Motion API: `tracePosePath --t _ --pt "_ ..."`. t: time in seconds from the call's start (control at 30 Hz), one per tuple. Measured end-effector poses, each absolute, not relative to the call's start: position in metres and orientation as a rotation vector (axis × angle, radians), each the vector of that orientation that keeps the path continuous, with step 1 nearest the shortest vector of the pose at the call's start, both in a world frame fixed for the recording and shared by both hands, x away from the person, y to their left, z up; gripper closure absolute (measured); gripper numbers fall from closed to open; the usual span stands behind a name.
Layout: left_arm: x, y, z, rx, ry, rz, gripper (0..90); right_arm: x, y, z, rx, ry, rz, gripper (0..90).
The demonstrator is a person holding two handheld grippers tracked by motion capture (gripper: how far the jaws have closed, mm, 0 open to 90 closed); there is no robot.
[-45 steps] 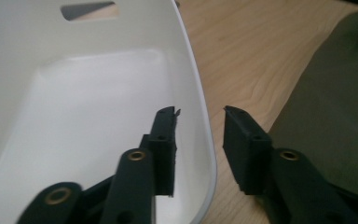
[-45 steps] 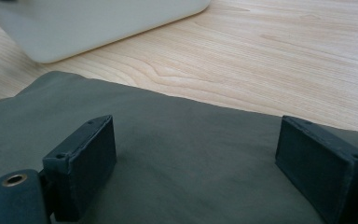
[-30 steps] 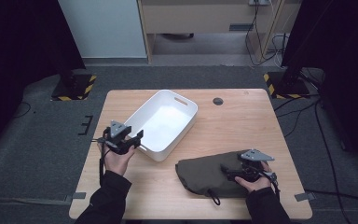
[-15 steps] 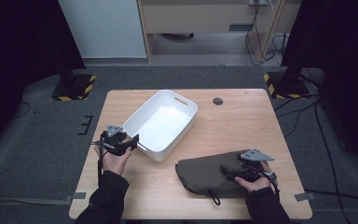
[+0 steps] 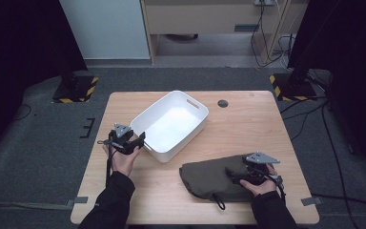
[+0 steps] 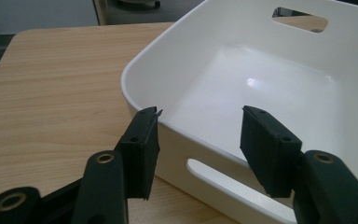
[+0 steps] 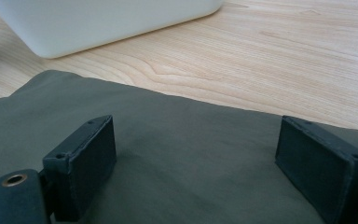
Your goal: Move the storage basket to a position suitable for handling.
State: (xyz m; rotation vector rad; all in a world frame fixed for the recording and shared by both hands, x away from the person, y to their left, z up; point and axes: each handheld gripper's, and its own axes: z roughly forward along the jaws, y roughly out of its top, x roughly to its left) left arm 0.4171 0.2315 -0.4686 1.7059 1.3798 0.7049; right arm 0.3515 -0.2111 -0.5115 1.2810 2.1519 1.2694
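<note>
Looking at my left tool [image 6: 200, 140], I see it half open astride the near wall of the white bin [image 5: 171, 125] on the desk [image 5: 248, 124], gripping nothing; closing off-centre may push the bin. My right tool [image 7: 205, 163] hangs open over the olive bag [image 5: 209, 176].

Wooden table [image 5: 248, 129] with a small dark round disc [image 5: 223, 103] near its far edge.

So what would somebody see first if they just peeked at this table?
Probably the bright white bin in the middle of the wooden table. Next, the floppy dark green bag near the front edge, with the right gripper resting on it, jaws open.
</note>
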Motion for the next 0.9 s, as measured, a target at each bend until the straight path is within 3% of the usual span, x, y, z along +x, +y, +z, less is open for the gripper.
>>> tracePosePath --t 0.63,0.9 --pt "0.454 0.214 -0.473 1.704 1.366 0.704 52.6 0.352 -0.212 -0.513 1.286 2.151 1.271 12.1" --pt "0.432 0.21 -0.464 1.695 1.398 0.659 42.2 0.351 -0.212 -0.512 1.285 2.151 1.272 12.1"
